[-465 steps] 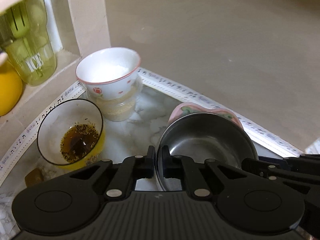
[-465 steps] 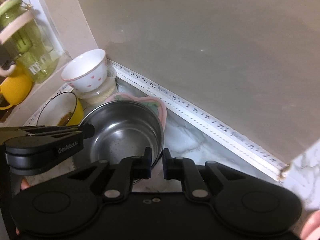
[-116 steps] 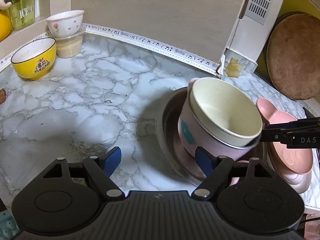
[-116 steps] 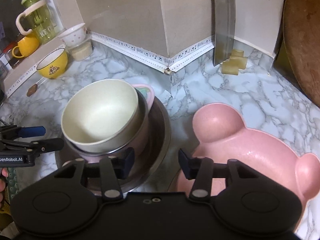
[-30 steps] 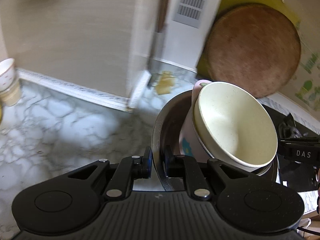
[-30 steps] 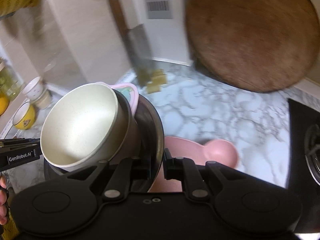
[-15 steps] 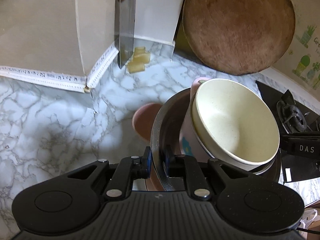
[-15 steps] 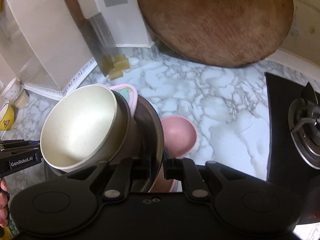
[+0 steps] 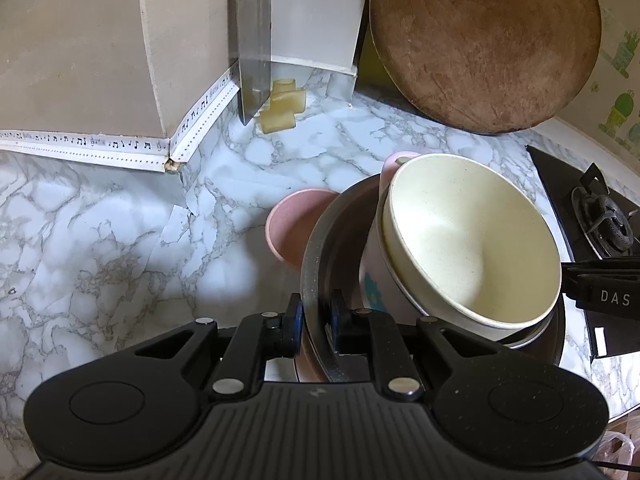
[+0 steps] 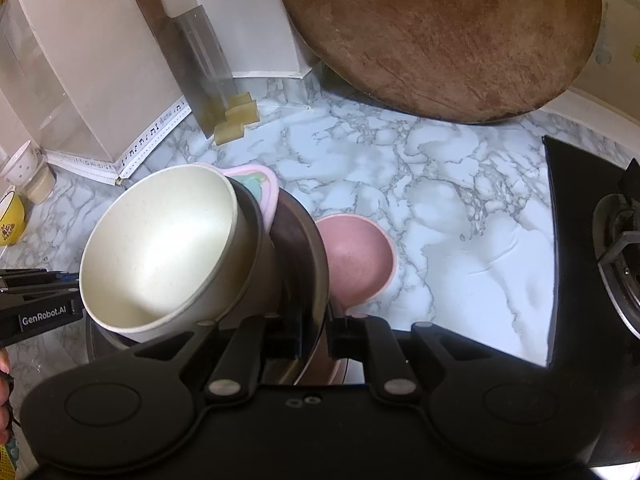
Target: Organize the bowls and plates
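A steel bowl [image 9: 316,264] [image 10: 308,256] holds a pink bowl [image 9: 370,276] with a cream bowl [image 9: 472,240] [image 10: 160,248] nested inside. My left gripper [image 9: 314,316] is shut on the steel bowl's near rim. My right gripper [image 10: 316,330] is shut on the rim at the opposite side. The stack hangs tilted above a pink bear-shaped plate [image 9: 292,232] [image 10: 356,260] on the marble counter [image 9: 120,240]. Most of the plate is hidden under the stack.
A round wooden board [image 9: 484,40] leans on the back wall. A cleaver [image 9: 252,40] stands by yellow blocks [image 9: 282,106]. A gas stove [image 10: 600,280] is at the right. A yellow bowl [image 10: 10,220] and a white bowl [image 10: 20,164] sit far left.
Both grippers closed on the steel bowl's rim, lifted the stack and carried it right. In the last half second it has come over the pink plate and barely shifted.
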### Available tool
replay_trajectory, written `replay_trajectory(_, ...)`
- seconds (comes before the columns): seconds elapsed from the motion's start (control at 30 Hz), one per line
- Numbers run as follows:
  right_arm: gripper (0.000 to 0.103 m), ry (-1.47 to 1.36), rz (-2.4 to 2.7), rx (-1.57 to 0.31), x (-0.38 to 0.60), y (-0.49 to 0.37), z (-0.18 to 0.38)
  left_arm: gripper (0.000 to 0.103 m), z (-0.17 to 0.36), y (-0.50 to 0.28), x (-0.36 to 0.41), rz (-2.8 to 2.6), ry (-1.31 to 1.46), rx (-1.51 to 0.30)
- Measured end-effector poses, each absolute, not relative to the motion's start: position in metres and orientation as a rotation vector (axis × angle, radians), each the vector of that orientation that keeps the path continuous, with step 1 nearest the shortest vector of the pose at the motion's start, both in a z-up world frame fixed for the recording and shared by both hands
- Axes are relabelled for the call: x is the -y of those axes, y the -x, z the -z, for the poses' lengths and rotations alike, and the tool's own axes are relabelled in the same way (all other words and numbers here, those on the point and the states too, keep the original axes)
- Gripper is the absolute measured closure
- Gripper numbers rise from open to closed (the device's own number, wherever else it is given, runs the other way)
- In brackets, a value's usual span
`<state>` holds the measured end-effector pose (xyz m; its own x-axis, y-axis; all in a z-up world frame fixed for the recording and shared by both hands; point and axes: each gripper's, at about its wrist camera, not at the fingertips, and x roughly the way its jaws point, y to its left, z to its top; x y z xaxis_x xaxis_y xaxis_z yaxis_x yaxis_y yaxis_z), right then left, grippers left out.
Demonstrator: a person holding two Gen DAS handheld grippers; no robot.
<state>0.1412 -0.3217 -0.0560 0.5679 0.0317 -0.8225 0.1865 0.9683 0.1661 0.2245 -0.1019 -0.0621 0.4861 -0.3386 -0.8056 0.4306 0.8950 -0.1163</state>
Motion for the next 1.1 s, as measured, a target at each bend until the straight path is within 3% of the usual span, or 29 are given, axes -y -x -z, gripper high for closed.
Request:
replay_trajectory(0.5,0.089,-0.230,0.110,-0.968,0.324,-0.141,0.063,0.090,0.066,-0.223,0.110,0.481,-0.164,-0.932)
replay_trajectory(0.87,0.076,-0.221,0.142,-0.974,0.323,-0.136,0.063,0.089,0.067,-0.221,0.109,0.501,-0.194,-0.925)
replay_trajectory(0.97,0.069,-0.224,0.150,-0.961,0.323,-0.131,0.060,0.084,0.068,-0.220,0.107,0.511,-0.191,-0.931)
replay_trajectory(1.1,0.067,-0.231,0.154,-0.937,0.323,-0.123,0.052,0.063,0.067,-0.216,0.100,0.521,-0.180,-0.913)
